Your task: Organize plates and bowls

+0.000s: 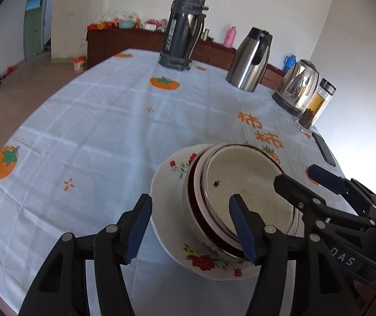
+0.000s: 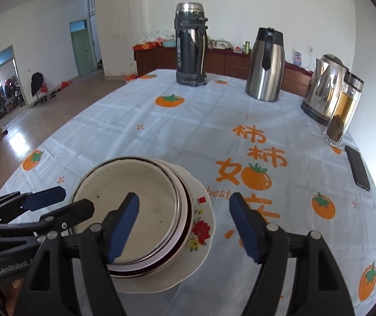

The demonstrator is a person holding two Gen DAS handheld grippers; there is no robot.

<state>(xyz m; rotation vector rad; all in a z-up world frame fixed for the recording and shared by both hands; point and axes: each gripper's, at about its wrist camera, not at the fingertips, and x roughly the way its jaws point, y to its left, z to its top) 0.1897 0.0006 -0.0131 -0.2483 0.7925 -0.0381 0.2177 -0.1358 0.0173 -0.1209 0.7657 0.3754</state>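
Left wrist view
- Landmark: a floral plate (image 1: 172, 184) is set on the persimmon-print tablecloth (image 1: 95, 121), close to the near table edge.
- Bowls: a stack of nested bowls (image 1: 243, 184) is seated on the plate; the top bowl is cream inside with a few dark specks, and dark red rims are seen beneath it.
- Left gripper (image 1: 190, 226): its jaws are held apart, straddling the plate's near left part; one blue pad is over the cloth just left of the plate, the other is in front of the bowl stack. Whether that pad touches a bowl cannot be told.
- Right gripper (image 1: 297, 175): it is seen entering from the right of the plate, jaws spread across the stack's right rim; nothing is clamped.
- Beyond the plate: a dark thermos (image 1: 185, 29), a steel carafe (image 1: 251, 58), an electric kettle (image 1: 297, 84) and a glass tea bottle (image 1: 315, 105) are stood well apart from it, towards the far and right table edge.
- Right of the plate: a black phone (image 1: 325, 148) is laid flat near the table edge.

Right wrist view
- Landmark: the same plate (image 2: 201, 221) is seen at lower left, bearing the bowls (image 2: 135, 200).
- Right gripper (image 2: 185, 223): the jaws are spread wide; one pad is over the top bowl, the other over the cloth right of the plate. Nothing is gripped.
- Left gripper (image 2: 64, 201): it is seen at the left of the stack with jaws parted.
- Beyond the plate: the thermos (image 2: 190, 44), carafe (image 2: 265, 65), kettle (image 2: 322, 87) and tea bottle (image 2: 343, 110) are lined along the far side; the phone (image 2: 357, 167) is laid to the right.
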